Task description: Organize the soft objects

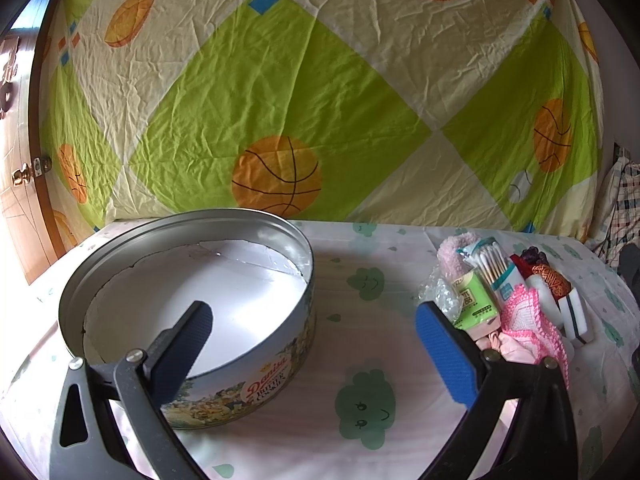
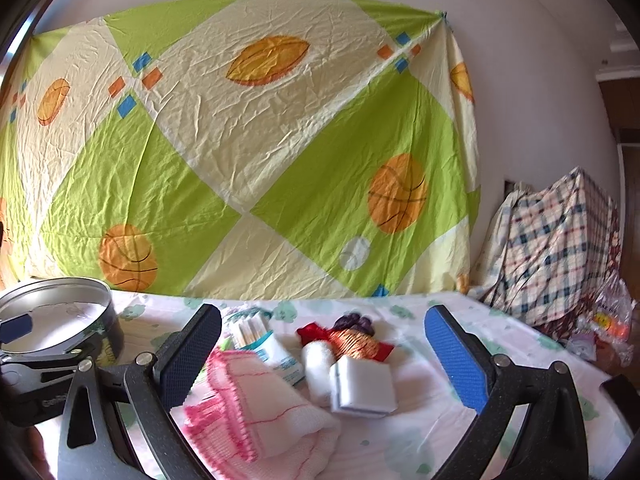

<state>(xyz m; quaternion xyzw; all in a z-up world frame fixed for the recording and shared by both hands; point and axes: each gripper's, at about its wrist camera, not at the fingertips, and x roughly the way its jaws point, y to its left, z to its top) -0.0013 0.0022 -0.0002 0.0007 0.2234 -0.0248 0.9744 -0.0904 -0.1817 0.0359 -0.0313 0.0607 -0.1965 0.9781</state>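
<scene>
Both grippers' jaws wide, empty: left gripper (image 1: pixel 314 338), right gripper (image 2: pixel 322 350). Pink cloth (image 2: pixel 256 404) partly hidden behind right finger.

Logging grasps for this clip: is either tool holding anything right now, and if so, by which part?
Nothing is held. The left tool and right tool are both open and empty.
</scene>
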